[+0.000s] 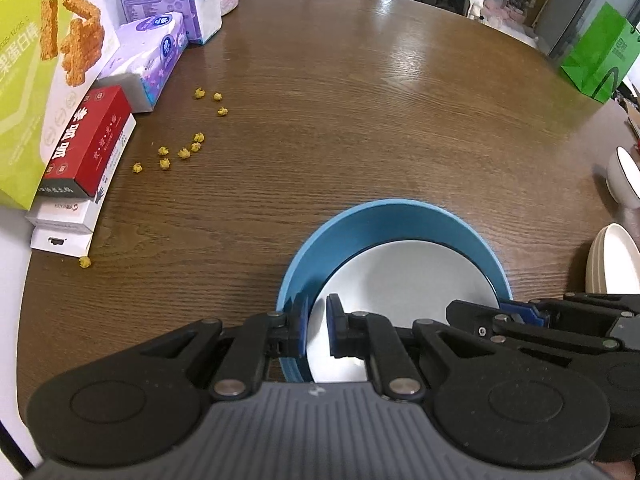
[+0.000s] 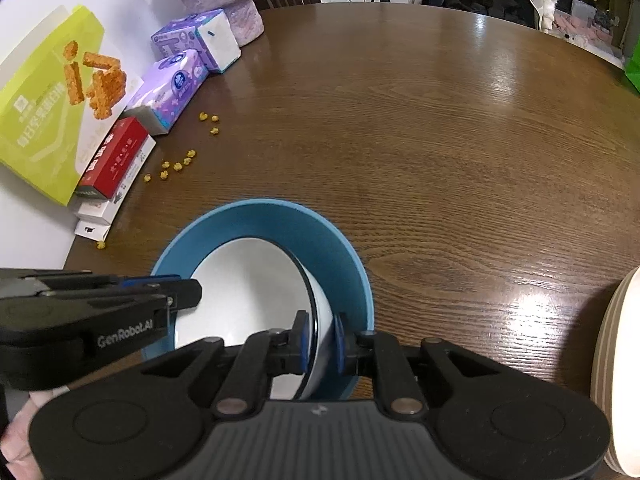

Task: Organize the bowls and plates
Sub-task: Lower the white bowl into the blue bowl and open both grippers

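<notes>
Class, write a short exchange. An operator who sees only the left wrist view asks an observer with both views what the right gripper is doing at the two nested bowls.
Operator: I see the right gripper only side-on, at the blue bowl. What does it hold?
Observer: The white bowl. Its pads pinch that bowl's dark-edged rim, one inside it and one between the white and blue walls.
Operator: Does the white bowl sit flat in there?
Observer: No, it looks tilted, with the gripped side raised.
</notes>
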Tool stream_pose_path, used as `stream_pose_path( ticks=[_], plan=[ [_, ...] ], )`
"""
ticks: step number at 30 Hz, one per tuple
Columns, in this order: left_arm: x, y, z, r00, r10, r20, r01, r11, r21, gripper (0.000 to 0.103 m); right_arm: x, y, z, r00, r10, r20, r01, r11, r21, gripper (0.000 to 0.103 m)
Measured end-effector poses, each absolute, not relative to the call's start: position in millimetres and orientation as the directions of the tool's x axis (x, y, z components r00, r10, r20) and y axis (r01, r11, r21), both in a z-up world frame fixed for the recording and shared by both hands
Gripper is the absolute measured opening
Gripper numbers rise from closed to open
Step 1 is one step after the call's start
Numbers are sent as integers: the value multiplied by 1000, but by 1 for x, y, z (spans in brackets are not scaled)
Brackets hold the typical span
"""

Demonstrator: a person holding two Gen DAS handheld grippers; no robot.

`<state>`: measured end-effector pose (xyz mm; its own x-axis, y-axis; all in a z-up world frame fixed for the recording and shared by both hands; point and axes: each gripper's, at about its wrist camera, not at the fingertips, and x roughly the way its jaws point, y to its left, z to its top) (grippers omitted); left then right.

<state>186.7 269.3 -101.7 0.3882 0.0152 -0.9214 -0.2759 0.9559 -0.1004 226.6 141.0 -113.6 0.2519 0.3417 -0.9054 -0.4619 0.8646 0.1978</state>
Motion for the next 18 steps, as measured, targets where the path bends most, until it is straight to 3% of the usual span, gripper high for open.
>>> stream_pose_path(
  ticks=[18],
  plan=[
    [177, 272, -87, 436, 7, -900, -310, 940, -142, 10, 227, 134, -95, 275, 383, -882, -477, 851, 220, 17]
  ],
)
